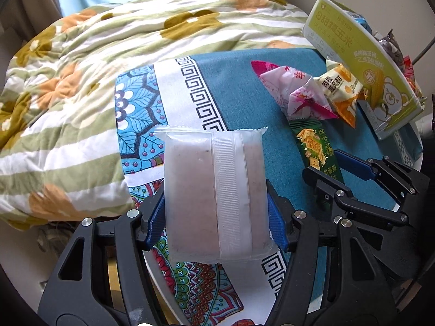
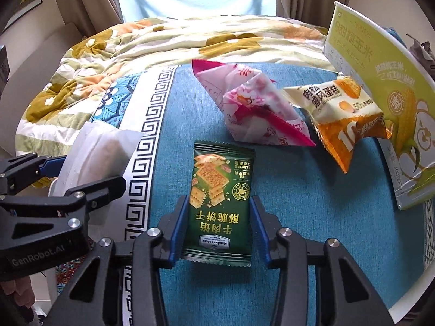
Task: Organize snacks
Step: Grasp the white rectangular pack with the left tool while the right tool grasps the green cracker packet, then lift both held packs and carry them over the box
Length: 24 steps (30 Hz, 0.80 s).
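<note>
My left gripper (image 1: 216,206) is shut on a frosted white snack packet (image 1: 214,190) and holds it above the patterned cloth (image 1: 239,95). The packet also shows in the right wrist view (image 2: 95,157). My right gripper (image 2: 218,228) has its blue pads on either side of a green cracker packet (image 2: 221,203) lying on the blue cloth (image 2: 299,203); the left pad touches it and a small gap shows at the right pad. The green packet shows in the left wrist view (image 1: 315,146) beside the right gripper (image 1: 353,174).
A pink-and-white packet (image 2: 252,108), an orange cake packet (image 2: 342,119) and a large green corn bag (image 2: 386,103) lie at the right. A floral quilt (image 2: 136,49) covers the bed behind. The round table's white edge (image 2: 407,298) shows at the lower right.
</note>
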Each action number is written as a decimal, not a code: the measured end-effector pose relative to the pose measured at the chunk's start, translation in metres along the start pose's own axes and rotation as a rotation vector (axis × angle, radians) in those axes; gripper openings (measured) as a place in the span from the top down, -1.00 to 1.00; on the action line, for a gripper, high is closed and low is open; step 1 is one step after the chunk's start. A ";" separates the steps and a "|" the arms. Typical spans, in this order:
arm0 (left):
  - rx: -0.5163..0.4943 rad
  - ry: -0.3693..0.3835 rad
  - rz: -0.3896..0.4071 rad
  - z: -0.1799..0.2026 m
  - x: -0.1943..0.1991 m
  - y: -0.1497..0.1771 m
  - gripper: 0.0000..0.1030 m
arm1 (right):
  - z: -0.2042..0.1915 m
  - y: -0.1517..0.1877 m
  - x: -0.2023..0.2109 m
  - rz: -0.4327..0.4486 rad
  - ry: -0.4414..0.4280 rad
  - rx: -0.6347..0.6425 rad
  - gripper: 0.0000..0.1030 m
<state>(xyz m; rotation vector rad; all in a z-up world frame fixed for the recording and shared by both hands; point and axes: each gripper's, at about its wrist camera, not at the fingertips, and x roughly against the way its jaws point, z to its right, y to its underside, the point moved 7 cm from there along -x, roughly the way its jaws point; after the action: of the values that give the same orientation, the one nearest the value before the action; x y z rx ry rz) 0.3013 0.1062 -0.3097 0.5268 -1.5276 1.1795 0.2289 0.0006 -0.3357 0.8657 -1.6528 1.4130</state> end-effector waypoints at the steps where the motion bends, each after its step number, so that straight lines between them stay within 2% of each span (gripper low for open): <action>1: 0.001 -0.003 0.012 0.001 0.009 -0.005 -0.16 | 0.000 -0.004 0.007 0.013 -0.006 -0.003 0.22; 7: 0.006 -0.033 0.104 0.014 0.062 -0.040 -0.16 | 0.004 -0.031 0.058 0.103 -0.049 0.003 0.22; 12: 0.010 -0.049 0.172 0.039 0.101 -0.071 -0.16 | 0.029 -0.054 0.104 0.187 -0.076 -0.011 0.22; 17: 0.017 -0.069 0.229 0.086 0.125 -0.105 -0.16 | 0.077 -0.070 0.149 0.264 -0.098 -0.005 0.21; 24: 0.053 -0.034 0.283 0.175 0.131 -0.166 -0.16 | 0.158 -0.097 0.184 0.310 -0.139 0.063 0.21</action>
<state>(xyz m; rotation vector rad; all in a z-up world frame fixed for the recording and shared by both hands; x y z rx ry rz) 0.3124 -0.0824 -0.1102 0.3747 -1.6417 1.4369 0.2087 -0.1716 -0.1405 0.7807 -1.9202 1.6527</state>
